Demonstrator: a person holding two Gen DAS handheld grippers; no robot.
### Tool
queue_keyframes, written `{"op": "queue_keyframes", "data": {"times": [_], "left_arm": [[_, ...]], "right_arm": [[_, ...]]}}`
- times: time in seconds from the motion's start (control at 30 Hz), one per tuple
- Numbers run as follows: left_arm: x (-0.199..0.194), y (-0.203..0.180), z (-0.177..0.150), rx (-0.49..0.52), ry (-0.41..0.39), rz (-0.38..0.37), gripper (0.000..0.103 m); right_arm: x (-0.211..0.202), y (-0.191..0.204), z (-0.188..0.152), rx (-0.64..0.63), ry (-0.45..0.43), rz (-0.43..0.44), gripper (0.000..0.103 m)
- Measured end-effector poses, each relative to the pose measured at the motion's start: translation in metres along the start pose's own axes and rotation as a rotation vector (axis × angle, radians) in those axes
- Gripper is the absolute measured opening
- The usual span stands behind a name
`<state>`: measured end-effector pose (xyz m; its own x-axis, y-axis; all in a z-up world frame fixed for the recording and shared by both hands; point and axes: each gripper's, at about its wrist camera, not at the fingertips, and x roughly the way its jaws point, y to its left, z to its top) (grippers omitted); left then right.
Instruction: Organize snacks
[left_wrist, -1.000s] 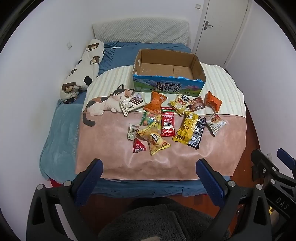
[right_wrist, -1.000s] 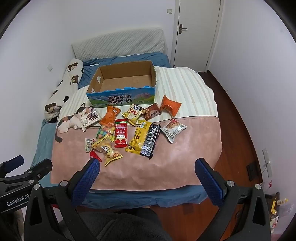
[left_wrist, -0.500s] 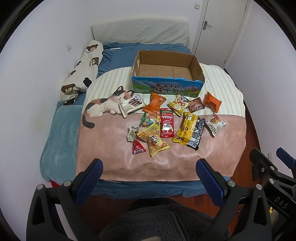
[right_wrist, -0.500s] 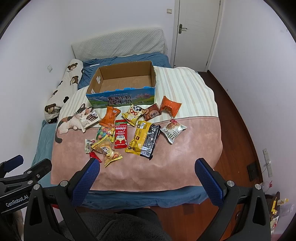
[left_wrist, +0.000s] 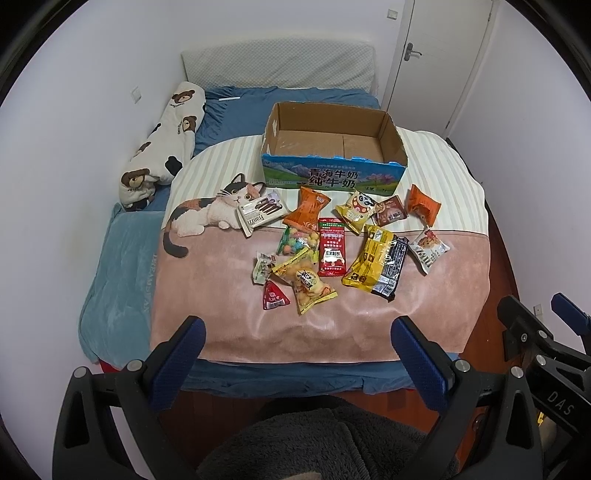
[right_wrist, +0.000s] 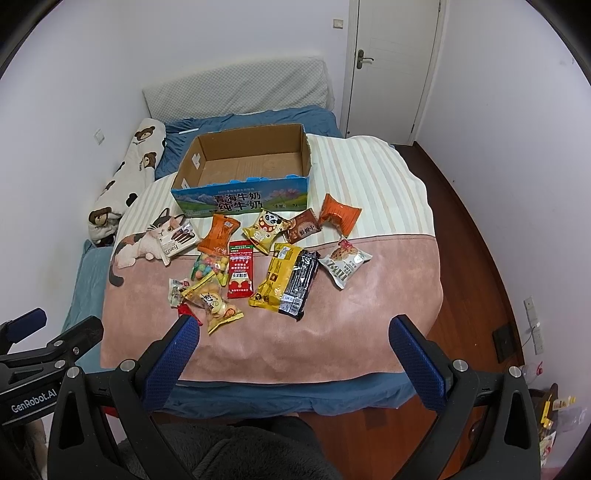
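Observation:
Several snack packets lie scattered on a pink and striped blanket (left_wrist: 229, 325) on a bed, among them a red packet (left_wrist: 331, 246), a yellow and black pack (left_wrist: 376, 264) and an orange bag (left_wrist: 423, 205). Behind them stands an empty cardboard box (left_wrist: 334, 173) with blue print, open at the top; it also shows in the right wrist view (right_wrist: 243, 199). My left gripper (left_wrist: 297, 354) is open and empty, held back from the bed's near edge. My right gripper (right_wrist: 293, 352) is open and empty too, beside it.
A bear-print bolster (left_wrist: 162, 147) lies along the left wall. A grey headboard cushion (left_wrist: 277, 68) and a white door (left_wrist: 443, 55) are at the back. Wooden floor (right_wrist: 476, 266) runs along the bed's right side. The blanket bears a cat picture (left_wrist: 210, 214).
Both grippers have drifted very slightly; the view of the bed has barely shifted. Nothing on the bed has moved.

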<state>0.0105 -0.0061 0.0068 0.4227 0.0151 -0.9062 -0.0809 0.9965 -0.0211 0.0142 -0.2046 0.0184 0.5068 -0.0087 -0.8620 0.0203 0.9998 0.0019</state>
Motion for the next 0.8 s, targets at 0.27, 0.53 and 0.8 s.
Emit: {"op": "queue_keyframes", "data": {"times": [0.27,0.53,0.8], "left_arm": [[-0.0002,0.0000,0.0010,-0.001,-0.001,-0.004,0.103],[-0.0011,-0.0024,0.0039,0.001,-0.003,-0.001,0.103],[-0.0016,-0.0024,0.0051,0.003,-0.004,-0.001,0.103]], "right_arm": [[0.0002,-0.0002,-0.0002,0.001,-0.001,0.001,0.103],[0.0013,0.0005,0.0012,0.000,-0.004,-0.001,0.103],[0.0015,0.0002,0.0013,0.000,-0.003,-0.001,0.103]]}}
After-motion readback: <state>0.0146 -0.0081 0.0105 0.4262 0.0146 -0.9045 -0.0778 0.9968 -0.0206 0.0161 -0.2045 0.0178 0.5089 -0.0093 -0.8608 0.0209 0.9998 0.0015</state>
